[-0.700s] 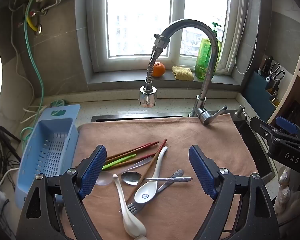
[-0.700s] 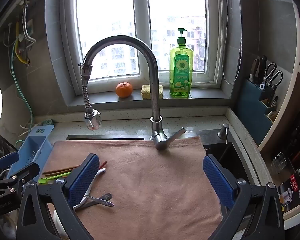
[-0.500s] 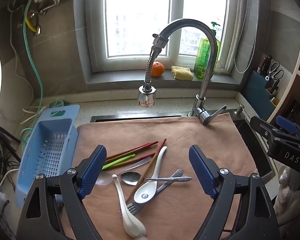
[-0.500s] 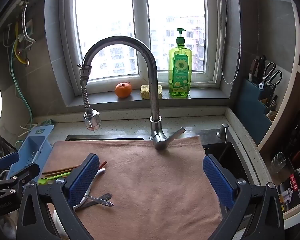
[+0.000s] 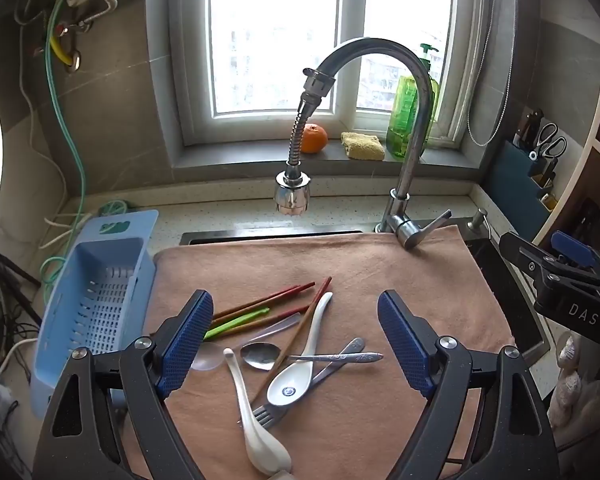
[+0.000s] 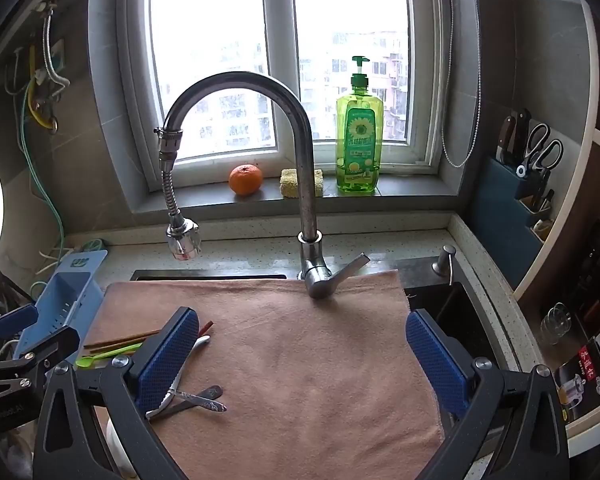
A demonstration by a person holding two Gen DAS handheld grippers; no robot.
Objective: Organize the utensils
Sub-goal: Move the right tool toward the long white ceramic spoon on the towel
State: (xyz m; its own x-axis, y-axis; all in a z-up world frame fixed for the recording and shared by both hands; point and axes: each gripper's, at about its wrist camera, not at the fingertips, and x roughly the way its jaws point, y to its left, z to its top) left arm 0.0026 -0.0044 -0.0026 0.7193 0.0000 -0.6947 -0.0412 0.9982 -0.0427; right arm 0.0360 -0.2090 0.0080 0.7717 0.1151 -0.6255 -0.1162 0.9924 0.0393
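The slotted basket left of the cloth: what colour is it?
Light blue: the slotted basket shows best in the left wrist view.

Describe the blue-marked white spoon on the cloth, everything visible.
The white soup spoon looks ceramic and glossy, with a small blue emblem in its bowl. It lies bowl-up on the brown cloth, handle angled away toward the faucet. It crosses the pile, resting over a fork and beside a dark red chopstick.

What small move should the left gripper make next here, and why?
Probably lower the open left gripper onto the topmost piece, the white ceramic spoon. It lies across the chopsticks and fork, nothing is held yet, and the blue basket waits empty alongside.
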